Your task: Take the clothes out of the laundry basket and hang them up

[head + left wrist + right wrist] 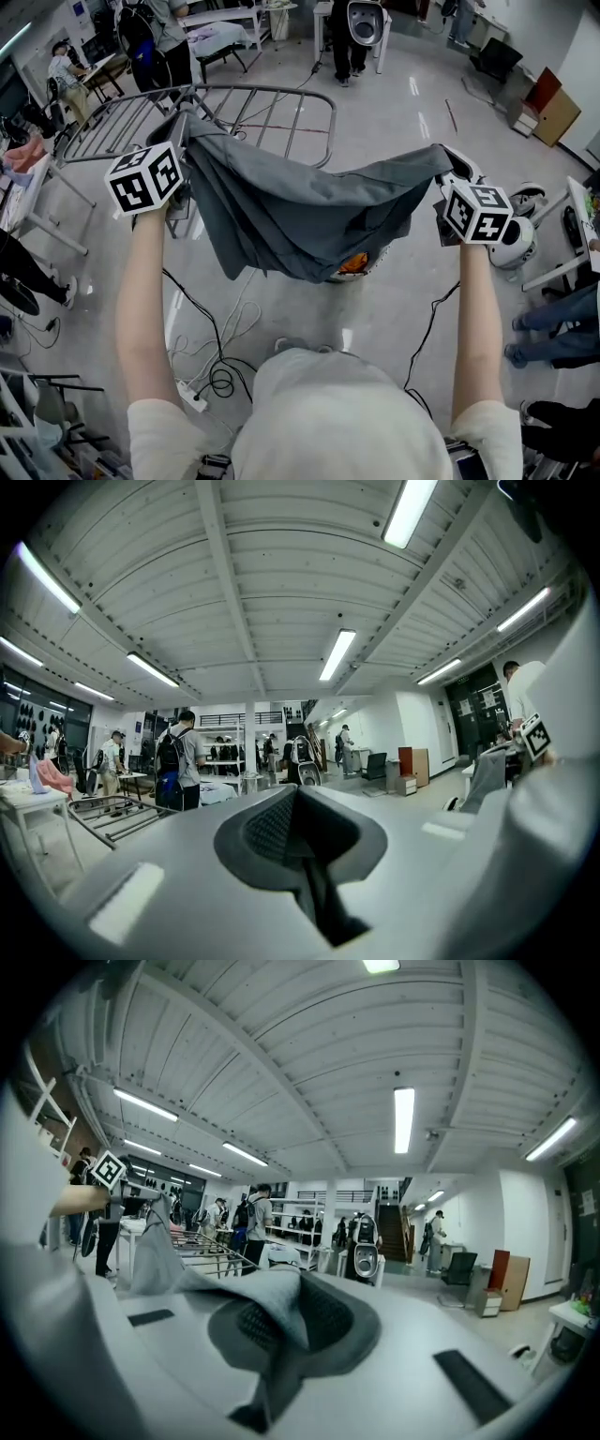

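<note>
**While both tongs pinch it, one grey garment spans the gap**

You have two tongs raised and one piece of clothing between them. Your left tongs (181, 127) are clamped on one edge of the grey garment (281, 216) and your right tongs (448, 169) on the opposite edge. The cloth stretches from one to the other and sags in a deep fold below the line between them.

In the right gripper view a flap of the cloth lies over the closed jaws. In the left gripper view the jaws are together, but the fabric in them is hard to make out. One marker cube (145, 178) rides on each of the tongs, two in all.

One wire drying rack (272, 108) stands just beyond your left tongs. The garment's bunched corner sits over its near rail, though whether the two touch cannot be told.

Below the garment, nearer your right tongs, one small orange patch (354, 264) peeks out. The cloth hides the rest, so what it belongs to is unclear.

On the floor beneath your left tongs lie tangled cables (220, 370) and one power strip (192, 398).
</note>
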Tool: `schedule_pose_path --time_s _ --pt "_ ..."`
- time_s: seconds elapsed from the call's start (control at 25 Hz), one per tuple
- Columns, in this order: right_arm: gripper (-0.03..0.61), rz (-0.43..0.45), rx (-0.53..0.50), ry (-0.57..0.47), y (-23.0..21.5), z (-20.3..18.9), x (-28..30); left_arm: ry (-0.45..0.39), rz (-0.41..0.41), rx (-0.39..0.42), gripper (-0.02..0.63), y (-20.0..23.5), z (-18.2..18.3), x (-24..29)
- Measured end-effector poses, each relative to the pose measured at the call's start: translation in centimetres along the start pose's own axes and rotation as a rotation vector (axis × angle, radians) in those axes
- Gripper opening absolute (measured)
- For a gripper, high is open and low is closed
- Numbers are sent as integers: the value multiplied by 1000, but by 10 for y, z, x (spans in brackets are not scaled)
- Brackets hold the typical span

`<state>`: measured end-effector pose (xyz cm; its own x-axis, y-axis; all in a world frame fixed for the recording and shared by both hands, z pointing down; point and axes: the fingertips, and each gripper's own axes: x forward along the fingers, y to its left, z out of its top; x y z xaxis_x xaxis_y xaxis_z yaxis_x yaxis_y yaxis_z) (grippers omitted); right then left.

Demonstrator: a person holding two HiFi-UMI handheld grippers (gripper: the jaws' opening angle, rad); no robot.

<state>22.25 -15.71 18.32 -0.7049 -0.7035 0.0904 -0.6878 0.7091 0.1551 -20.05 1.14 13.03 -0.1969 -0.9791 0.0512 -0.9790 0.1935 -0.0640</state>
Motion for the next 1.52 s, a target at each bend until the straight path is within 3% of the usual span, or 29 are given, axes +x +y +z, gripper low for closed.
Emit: schedule_pose_path --time_s 0.4,0.76,1.04,1.52 --pt "11 30 -28 -8 10 13 15 13 6 -41 17 7 -86 -23" --pt "11 19 -72 -18 24 47 39 28 92 -105 18 71 -122 -40" --pt "11 -37 -101 -100 55 110 83 -17 90 -95 18 154 -95 -26" --pt "11 -144 -150 -191 120 218 156 -165 64 -6 18 293 17 17"
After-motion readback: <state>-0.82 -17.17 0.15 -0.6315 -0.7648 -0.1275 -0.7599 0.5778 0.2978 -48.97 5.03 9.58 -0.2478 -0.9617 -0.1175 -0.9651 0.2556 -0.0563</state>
